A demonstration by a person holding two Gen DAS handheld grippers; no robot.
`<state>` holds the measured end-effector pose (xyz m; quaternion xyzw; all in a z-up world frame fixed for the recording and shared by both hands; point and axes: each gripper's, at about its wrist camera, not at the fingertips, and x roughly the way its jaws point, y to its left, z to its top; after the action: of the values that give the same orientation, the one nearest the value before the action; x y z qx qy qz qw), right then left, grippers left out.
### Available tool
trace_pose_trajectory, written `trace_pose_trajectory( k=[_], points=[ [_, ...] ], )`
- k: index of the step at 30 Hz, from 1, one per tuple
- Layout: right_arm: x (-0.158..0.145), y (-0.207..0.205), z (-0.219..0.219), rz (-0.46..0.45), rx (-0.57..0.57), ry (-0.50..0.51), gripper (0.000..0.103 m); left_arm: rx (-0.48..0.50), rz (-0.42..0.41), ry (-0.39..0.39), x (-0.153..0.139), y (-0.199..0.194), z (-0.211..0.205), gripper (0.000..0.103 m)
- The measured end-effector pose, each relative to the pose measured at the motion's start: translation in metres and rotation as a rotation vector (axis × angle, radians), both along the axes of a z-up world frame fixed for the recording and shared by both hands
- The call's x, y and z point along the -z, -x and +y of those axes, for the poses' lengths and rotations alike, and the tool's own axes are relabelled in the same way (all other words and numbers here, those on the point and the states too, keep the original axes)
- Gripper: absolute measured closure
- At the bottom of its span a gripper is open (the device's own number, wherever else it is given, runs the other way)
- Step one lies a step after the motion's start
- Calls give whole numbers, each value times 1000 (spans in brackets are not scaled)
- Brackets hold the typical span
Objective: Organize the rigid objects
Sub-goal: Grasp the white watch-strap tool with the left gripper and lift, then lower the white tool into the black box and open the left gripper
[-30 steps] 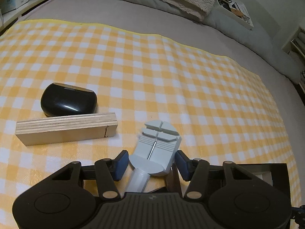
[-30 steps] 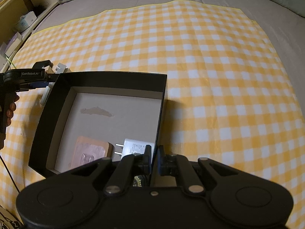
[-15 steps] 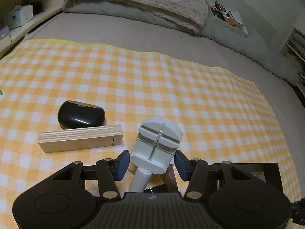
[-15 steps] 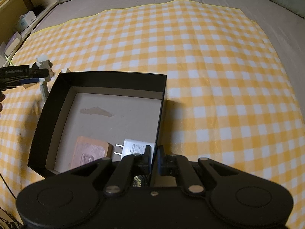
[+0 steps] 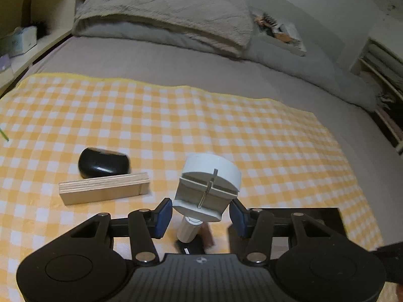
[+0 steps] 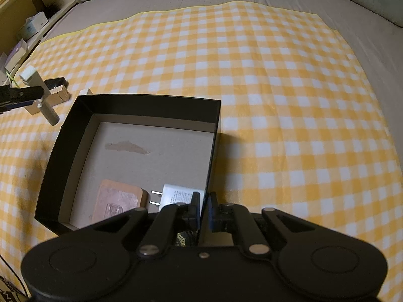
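My left gripper is shut on a pale grey tool with a round head, held tilted above the checked cloth. In the right wrist view the same tool hangs left of the black box. My right gripper is shut on the box's right wall. Inside the box lie a white plug charger and a flat orange piece. On the cloth left of the tool rest a plywood block and, behind it, a glossy black case.
The yellow checked cloth covers a grey bed. A pillow lies at the far end, beside a tray of small items. Shelves with a tissue box run along the left. A small dark object lies under the tool.
My left gripper has risen with the grey tool, lifting it off the cloth and tipping it more upright. The right gripper and the box have stayed still.
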<state>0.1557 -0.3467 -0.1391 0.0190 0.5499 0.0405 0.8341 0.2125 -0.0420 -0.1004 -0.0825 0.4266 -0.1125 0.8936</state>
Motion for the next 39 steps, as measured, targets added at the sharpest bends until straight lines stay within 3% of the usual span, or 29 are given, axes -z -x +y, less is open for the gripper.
trace_pose_trajectory(
  k=[6, 13, 24, 32, 39],
  points=[
    [0, 0, 1, 0, 0, 0, 96, 90, -45, 81, -24, 24, -16, 52],
    [0, -1, 0, -1, 0, 0, 96, 222, -28, 129, -31, 51, -52, 52],
    [0, 0, 0, -1, -1, -1, 97, 343, 38, -2, 0, 55, -105, 52],
    [0, 0, 0, -2, 0, 0, 97, 427, 38, -191, 27, 38, -151, 52],
    [-1, 1, 0, -1, -1, -3, 97, 415, 67, -97, 41, 22, -167, 47]
  ],
)
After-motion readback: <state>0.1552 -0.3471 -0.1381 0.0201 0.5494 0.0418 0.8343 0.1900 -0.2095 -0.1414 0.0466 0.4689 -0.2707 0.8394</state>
